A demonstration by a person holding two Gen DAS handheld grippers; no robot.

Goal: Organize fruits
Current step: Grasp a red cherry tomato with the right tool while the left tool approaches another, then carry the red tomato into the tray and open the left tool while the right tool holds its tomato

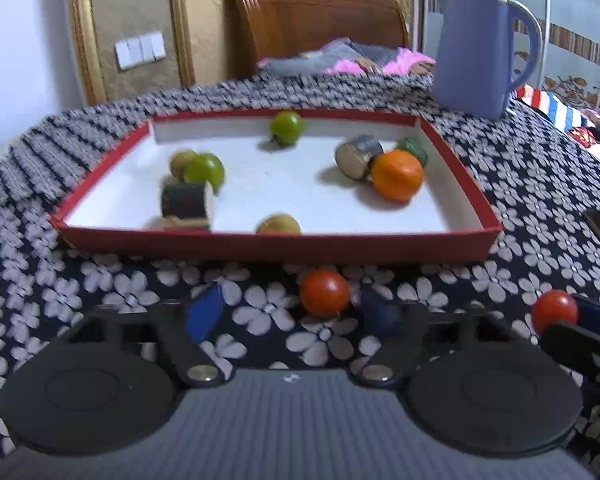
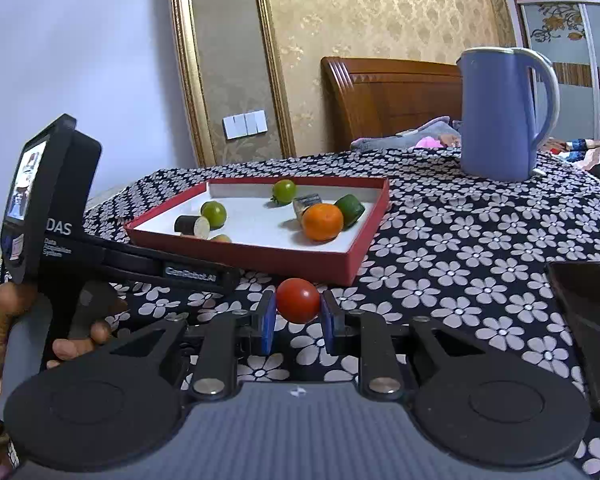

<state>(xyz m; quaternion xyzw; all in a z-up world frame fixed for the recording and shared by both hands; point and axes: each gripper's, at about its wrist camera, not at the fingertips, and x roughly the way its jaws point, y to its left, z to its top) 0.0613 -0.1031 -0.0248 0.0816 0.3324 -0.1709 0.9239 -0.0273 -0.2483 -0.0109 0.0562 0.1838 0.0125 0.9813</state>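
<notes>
1. Now the left hand-held gripper (image 1: 296, 312) stands apart around a loose red tomato (image 1: 324, 293) on the counter, just before the red tray (image 1: 276, 246).
2. Rightward, the right hand-held gripper (image 2: 298, 316) is clamped on another tomato (image 2: 298, 300), the tray straight ahead.

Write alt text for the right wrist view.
The right gripper is shut on a red tomato above a flowered tablecloth, just before a red tray holding an orange and green fruits. A blue kettle stands behind.

Red tomato (image 1: 324, 293) between parted fingers (image 1: 205, 312)
</notes>
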